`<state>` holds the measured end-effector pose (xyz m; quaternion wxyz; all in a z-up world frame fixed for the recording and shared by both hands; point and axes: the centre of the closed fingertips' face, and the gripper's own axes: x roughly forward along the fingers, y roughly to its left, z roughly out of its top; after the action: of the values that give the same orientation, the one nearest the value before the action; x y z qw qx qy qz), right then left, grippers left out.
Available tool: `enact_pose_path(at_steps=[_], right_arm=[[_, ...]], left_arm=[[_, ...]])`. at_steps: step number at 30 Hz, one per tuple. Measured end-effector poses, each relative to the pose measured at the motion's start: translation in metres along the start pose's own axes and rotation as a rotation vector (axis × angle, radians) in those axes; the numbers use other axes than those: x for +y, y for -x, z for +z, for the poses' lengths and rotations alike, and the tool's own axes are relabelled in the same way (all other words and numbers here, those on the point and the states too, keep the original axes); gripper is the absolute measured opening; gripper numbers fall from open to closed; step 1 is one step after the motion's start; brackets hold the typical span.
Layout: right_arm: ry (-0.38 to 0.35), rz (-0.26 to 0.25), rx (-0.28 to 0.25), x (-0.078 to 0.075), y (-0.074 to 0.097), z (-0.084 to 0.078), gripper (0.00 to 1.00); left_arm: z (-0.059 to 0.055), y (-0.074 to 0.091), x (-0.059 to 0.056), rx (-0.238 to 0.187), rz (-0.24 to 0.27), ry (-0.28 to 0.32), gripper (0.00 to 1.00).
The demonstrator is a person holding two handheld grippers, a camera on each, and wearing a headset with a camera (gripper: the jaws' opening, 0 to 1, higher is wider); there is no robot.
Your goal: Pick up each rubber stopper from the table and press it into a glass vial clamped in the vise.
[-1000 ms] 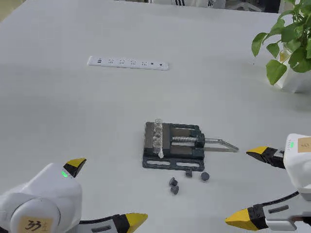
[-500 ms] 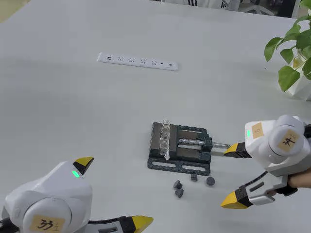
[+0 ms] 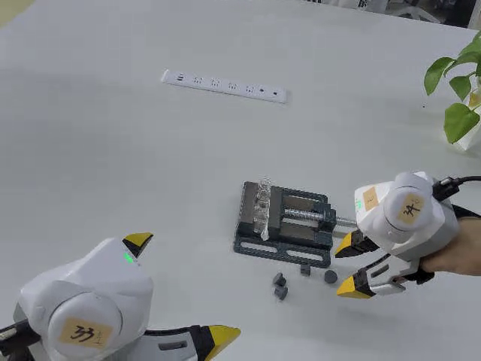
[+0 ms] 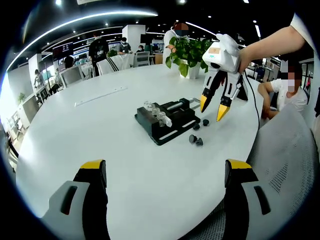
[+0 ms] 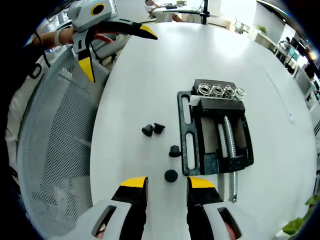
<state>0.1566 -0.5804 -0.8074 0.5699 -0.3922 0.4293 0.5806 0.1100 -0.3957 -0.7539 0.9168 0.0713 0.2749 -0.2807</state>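
1. Rubber stoppers (image 5: 171, 175): four small dark ones lie loose on the tabletop (image 3: 113, 135), in the strip between the vise (image 3: 297, 229) and the near edge. Two sit just beside each other and the other two lie closer to the vise base.
2. The glass vials (image 5: 220, 90), four in a row, stand upright, clamped at the end of the vise away from its screw handle. In the right gripper view their mouths look open, with nothing plugged into them.
3. By that reading the task has not really begun: no vial is stoppered, and all four pick-and-press rounds remain.
4. The right gripper (image 3: 343, 271) has its jaws partly spread and empty. It hovers over the stopper nearest the handle side, which lies just ahead of the gap in its own view.
5. The left gripper (image 3: 183, 289) is spread wide and holds nothing. It hangs toward the near edge, well apart from the vise.
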Motion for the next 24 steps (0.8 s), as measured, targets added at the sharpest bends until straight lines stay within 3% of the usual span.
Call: enact_pose_path(at_steps=[5,15,24], right_arm=[[0.039,-0.002,0.016,-0.001,-0.004,-0.002,0.20],[0.186,-0.007,0.029,0.000,-0.009,-0.001,0.11],[0.226,-0.019,0.051,-0.001,-0.013,-0.002,0.07]], left_arm=[[-0.001,-0.001,0.000,0.001,-0.007,-0.006,0.98],[-0.001,-0.002,-0.001,-0.001,-0.012,-0.006,0.98],[-0.004,-0.002,-0.002,-0.001,-0.012,0.006,0.98]])
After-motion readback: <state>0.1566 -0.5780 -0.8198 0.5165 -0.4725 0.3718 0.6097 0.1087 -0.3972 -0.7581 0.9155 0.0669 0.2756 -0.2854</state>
